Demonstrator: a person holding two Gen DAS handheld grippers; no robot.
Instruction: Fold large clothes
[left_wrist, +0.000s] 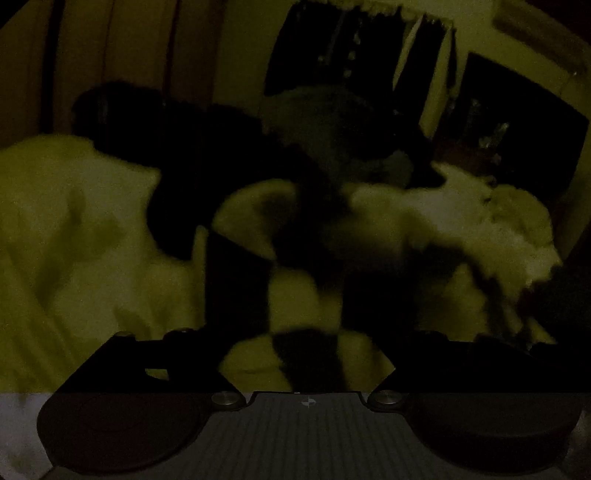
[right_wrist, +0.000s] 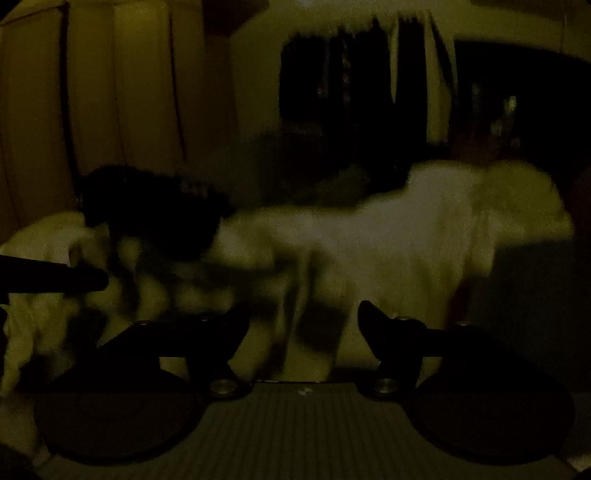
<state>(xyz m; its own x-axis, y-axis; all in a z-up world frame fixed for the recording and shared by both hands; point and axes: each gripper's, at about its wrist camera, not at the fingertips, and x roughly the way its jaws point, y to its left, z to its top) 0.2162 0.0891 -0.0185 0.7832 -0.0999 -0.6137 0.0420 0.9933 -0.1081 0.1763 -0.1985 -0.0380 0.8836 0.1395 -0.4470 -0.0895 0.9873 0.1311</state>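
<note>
Right gripper (right_wrist: 303, 325) gapes apart over a pale, dark-blotched, rumpled garment (right_wrist: 406, 229); left gripper's (left_wrist: 306, 280) state, I cannot tell.

V. dim, yellow cast, blurry, fisheye edges.

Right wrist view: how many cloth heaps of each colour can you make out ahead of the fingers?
Pale cloth: 1
Dark cloth: 1
Total: 2, though the picture is too dark and blurred to split them further.

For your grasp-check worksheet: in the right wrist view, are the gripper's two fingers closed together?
No: the right gripper shows pale cloth in the gap between its fingers.
</note>
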